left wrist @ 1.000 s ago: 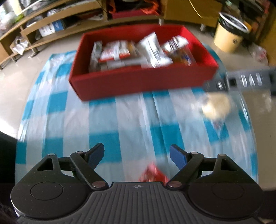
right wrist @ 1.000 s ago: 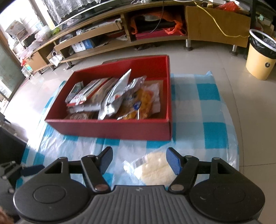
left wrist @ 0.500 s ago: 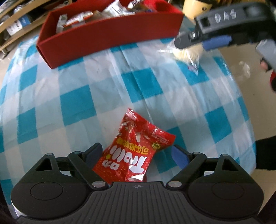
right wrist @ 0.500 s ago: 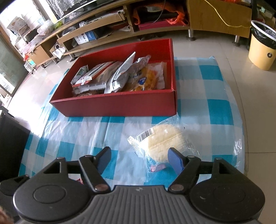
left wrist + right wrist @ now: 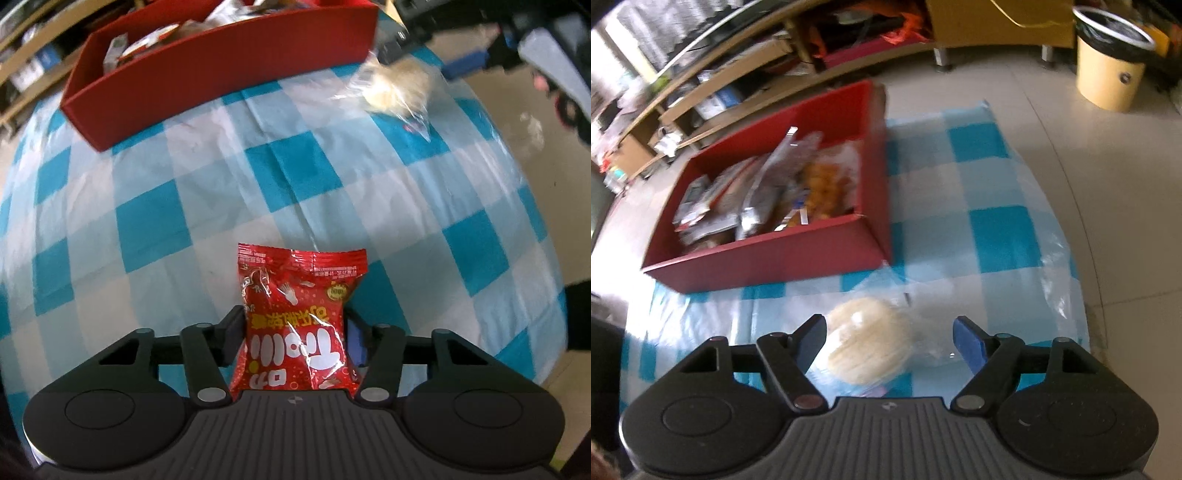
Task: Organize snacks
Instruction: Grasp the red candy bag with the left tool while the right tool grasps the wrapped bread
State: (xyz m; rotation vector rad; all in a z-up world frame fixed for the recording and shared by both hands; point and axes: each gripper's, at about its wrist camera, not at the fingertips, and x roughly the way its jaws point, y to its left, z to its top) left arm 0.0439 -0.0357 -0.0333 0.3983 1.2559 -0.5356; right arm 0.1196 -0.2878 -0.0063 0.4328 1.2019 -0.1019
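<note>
My left gripper is shut on a red snack packet with white lettering, low over the blue-and-white checked cloth. A red box full of snack packs stands at the far side. My right gripper is open, its fingers on either side of a pale round pastry in a clear wrapper that lies on the cloth in front of the red box. The pastry and the right gripper also show in the left wrist view at the upper right.
The cloth's right edge drops to a tiled floor. A yellow bin with a black liner stands on the floor at the far right. Wooden shelves with clutter run along the back.
My left gripper has closed on the red packet, which was lying loose between its open fingers. My right gripper has moved forward and down, bringing the pastry between its fingers.
</note>
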